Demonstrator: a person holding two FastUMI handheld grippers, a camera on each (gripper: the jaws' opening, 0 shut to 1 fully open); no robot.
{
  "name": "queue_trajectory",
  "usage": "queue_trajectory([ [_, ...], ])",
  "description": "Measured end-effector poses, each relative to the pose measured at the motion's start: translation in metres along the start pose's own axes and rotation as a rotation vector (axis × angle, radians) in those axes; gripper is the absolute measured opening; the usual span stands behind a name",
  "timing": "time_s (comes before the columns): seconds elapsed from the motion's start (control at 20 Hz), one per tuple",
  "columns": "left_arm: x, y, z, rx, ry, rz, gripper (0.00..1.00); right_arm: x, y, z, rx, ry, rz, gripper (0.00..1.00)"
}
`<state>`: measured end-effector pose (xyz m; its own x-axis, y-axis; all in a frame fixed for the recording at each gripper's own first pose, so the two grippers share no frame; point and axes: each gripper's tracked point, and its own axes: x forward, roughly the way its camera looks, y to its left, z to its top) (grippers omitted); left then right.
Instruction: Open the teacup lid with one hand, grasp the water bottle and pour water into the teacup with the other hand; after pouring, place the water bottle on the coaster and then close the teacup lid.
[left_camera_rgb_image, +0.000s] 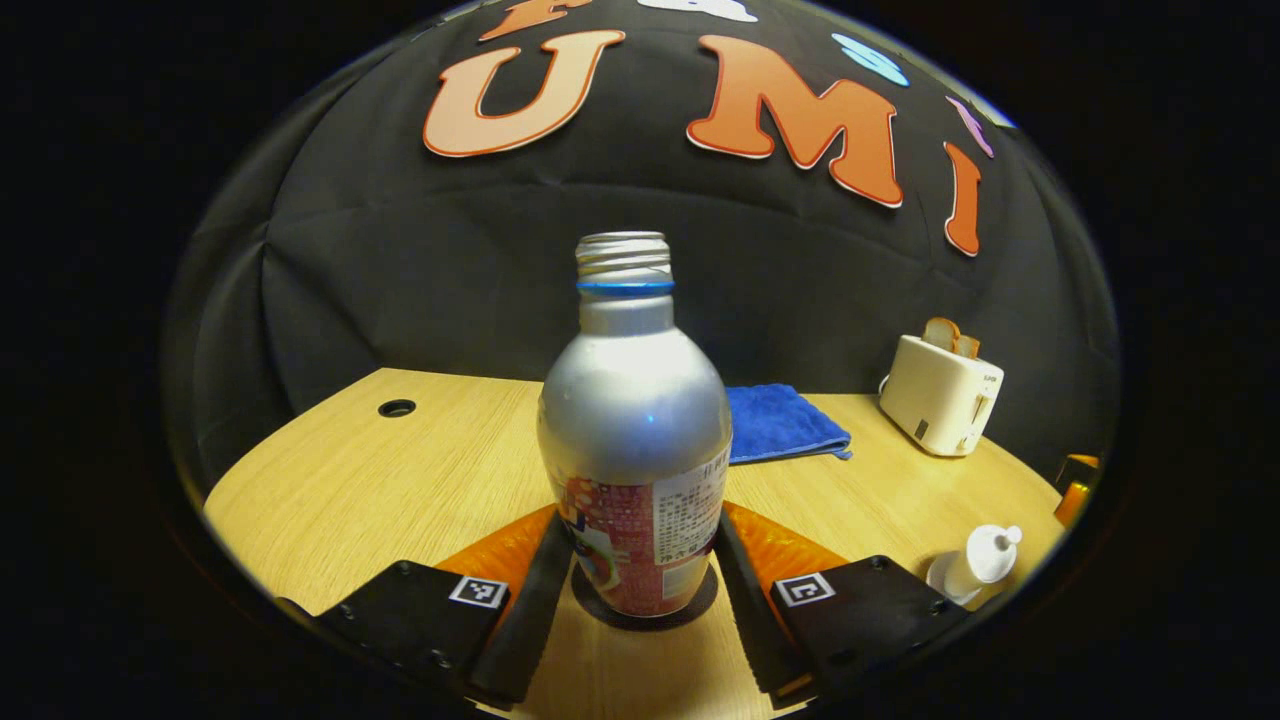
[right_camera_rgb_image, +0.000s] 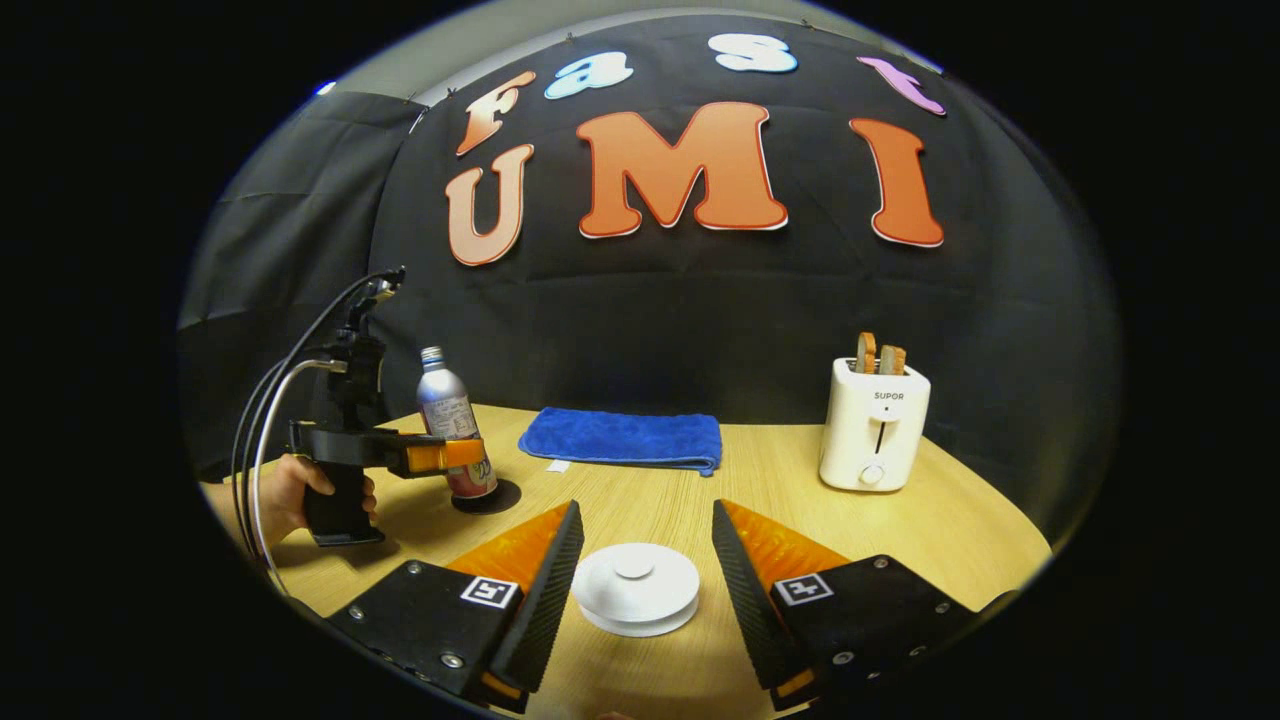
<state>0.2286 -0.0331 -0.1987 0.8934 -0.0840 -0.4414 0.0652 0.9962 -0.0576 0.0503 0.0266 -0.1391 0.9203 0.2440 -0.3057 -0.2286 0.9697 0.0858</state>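
Uncapped silver water bottle (left_camera_rgb_image: 634, 430), seemingly upright

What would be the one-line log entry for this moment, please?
bottle: upright on coaster | left gripper: around bottle, contact unclear | right gripper: open, lid between fingers | bottle uncapped

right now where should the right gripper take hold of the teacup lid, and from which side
Take the small raised knob at the centre of the teacup lid, coming straight down from above. The lid lies flat and low, wider than a level pinch would suit, and the right gripper already brackets it with open fingers.
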Motion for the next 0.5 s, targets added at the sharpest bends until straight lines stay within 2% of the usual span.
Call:
queue_trajectory([
  [0.2, 0.008, -0.004, -0.009, 0.004, 0.038, 0.003, 0.81, -0.004, -0.008, -0.005, -0.003, 0.01, -0.016, 0.78],
  [0.45, 0.003, -0.007, -0.011, -0.009, 0.042, -0.019, 0.87, -0.007, -0.014, -0.004, -0.001, 0.012, -0.036, 0.8],
  [0.5, 0.001, -0.008, -0.01, -0.018, 0.038, -0.023, 0.91, -0.009, -0.012, -0.001, 0.005, 0.004, -0.035, 0.81],
])
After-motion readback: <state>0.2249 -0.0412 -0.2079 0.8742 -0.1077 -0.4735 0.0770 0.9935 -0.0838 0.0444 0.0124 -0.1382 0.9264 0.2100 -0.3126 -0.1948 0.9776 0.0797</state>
